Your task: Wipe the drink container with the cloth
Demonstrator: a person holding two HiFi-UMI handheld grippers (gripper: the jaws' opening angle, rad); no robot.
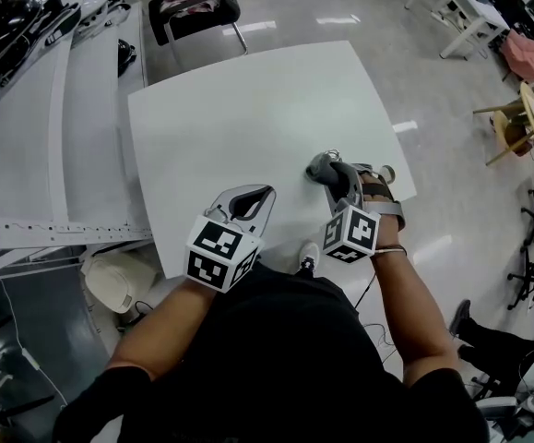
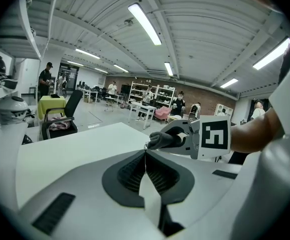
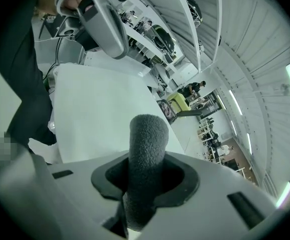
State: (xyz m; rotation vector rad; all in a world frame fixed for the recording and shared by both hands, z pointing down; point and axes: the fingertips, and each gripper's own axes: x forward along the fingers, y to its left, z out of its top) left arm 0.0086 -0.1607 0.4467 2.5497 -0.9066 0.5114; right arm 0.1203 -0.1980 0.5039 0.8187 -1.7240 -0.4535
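No drink container shows in any view. A grey fleecy cloth (image 1: 321,165) is bunched in my right gripper (image 1: 331,175), which is shut on it just above the white table (image 1: 248,100) near its front right edge. In the right gripper view the cloth (image 3: 147,149) stands as a thick roll between the jaws. My left gripper (image 1: 265,194) hovers at the table's front edge, shut with nothing in it; its ribbed pads (image 2: 157,176) meet in a line. The left gripper view shows the right gripper (image 2: 157,141) and the cloth (image 2: 166,139) close ahead.
A black chair (image 1: 193,7) with pink clothing stands beyond the table's far edge. White benches (image 1: 73,109) with dark gear run along the left. A wooden chair (image 1: 525,123) and desks stand far right. A white helmet-like object (image 1: 119,280) lies below the table's left corner.
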